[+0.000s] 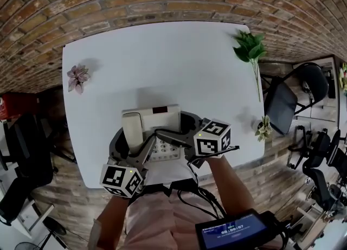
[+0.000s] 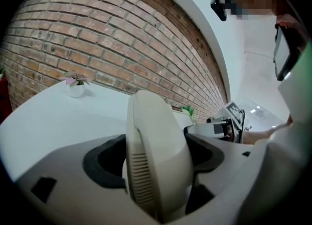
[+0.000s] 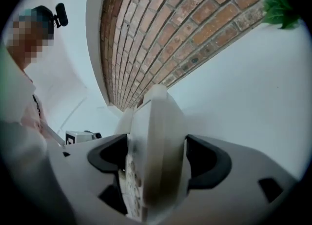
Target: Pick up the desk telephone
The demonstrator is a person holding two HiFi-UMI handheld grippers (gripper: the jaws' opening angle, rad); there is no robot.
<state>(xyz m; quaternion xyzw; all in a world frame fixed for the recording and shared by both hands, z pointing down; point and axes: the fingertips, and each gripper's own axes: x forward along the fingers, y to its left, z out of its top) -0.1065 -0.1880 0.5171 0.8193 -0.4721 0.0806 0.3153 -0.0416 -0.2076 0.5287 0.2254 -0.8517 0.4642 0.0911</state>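
Right gripper (image 3: 157, 163): jaws spread wide, black pads close beside both faces of a cream plastic desk telephone (image 3: 158, 121) | telephone: edge-on, keypad facing left | surface: white tabletop (image 3: 253, 97) | behind: red brick wall (image 3: 161, 33) | top right: green leafy plant (image 3: 280, 7) | left: person in a pale shirt (image 3: 22, 116).

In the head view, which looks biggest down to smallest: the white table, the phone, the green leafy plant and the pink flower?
1. white table
2. phone
3. green leafy plant, counting its long stem
4. pink flower
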